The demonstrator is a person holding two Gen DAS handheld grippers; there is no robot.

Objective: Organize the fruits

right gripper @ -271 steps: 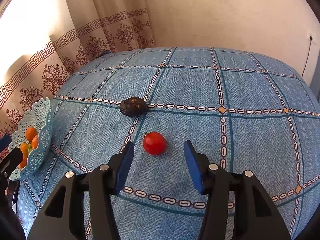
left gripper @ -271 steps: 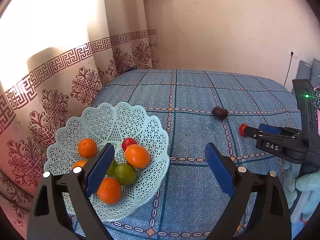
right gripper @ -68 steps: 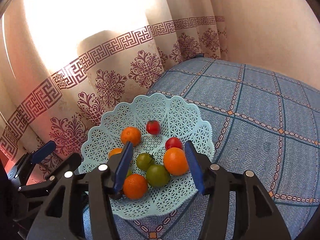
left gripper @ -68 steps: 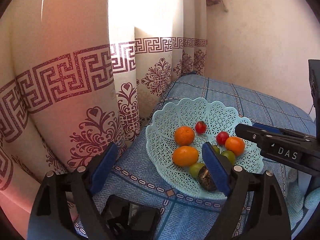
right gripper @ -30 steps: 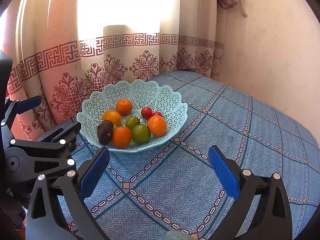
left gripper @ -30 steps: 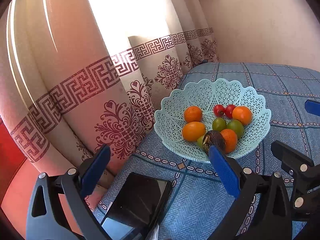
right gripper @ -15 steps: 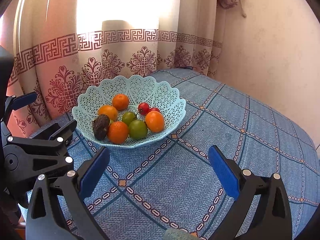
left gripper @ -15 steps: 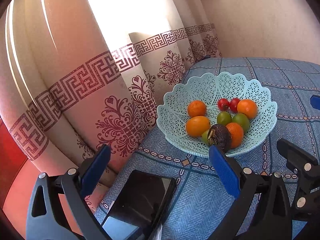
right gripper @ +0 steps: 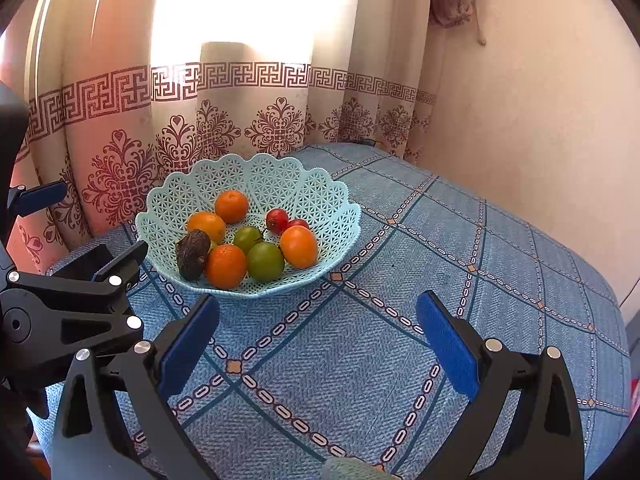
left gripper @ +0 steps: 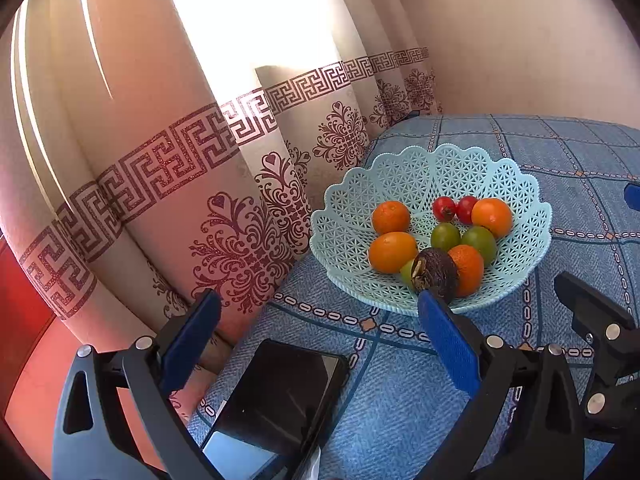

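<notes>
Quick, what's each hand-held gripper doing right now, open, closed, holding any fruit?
Left hand-held gripper: open, holding nothing.
Right hand-held gripper: open, holding nothing.

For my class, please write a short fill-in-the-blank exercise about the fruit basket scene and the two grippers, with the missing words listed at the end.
1. All the fruit lies in the light blue ____ basket.
2. The dark avocado touches an ____ at the near rim.
3. The jaws of the left gripper and the right gripper are both ____ and hold nothing.
4. The black phone lies on the bedspread ____ the basket.

Missing words: lattice; orange; open; outside
</notes>
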